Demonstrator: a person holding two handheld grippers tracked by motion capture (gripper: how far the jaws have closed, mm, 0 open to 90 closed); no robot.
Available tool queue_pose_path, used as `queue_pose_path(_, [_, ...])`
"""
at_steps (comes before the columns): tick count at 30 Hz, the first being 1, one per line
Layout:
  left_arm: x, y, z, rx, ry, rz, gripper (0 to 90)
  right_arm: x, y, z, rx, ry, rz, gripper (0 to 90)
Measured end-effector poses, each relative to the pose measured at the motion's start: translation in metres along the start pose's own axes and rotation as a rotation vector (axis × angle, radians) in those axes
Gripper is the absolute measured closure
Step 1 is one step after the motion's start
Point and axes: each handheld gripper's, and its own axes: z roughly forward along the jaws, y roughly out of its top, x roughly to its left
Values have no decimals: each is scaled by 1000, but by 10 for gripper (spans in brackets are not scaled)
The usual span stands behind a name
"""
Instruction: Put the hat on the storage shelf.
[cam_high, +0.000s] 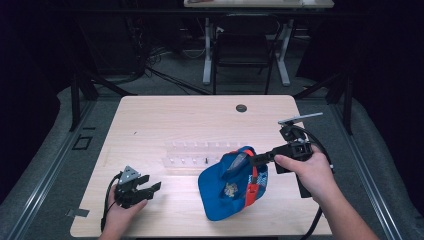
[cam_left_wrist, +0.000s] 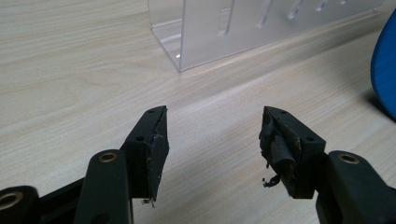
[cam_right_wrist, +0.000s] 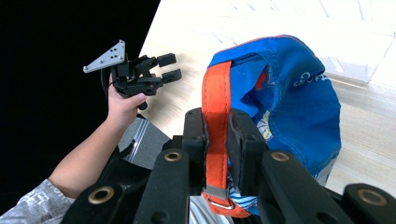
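Cap (cam_high: 232, 185), blue, hung off the right gripper (cam_high: 256, 159): jaws pinched on its orange strap (cam_right_wrist: 216, 135), crown sagging below and ahead of the jaws, lower edge apparently touching the worktop (cam_high: 165, 120). Left gripper (cam_high: 149, 189) sat idle, jaws spread on nothing, well to the side of the cap, close to the worktop's near edge. Clear acrylic rack (cam_high: 192, 152) with pegs lay just beyond the cap, ahead of the left gripper. Step in hand, my read: lift-and-carry, likely to hang the cap by its strap on a rack peg. Next move needs the strap loop kept open and lined up over a peg; second gripper could steady the crown. Room: plenty of bare worktop beyond the rack and to the left. Cap was near the front edge, so keep it from dragging off. Rack was light-looking; a snag might shove it.
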Motion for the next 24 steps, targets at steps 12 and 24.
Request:
queue_pose_path(12, [0, 0, 0, -2, -2, 2, 424, 9, 8, -8, -6, 61, 22, 781])
queue_pose_path(24, [-1, 0, 1, 1, -12, -4, 428, 12, 14, -19, -31, 98, 55, 781])
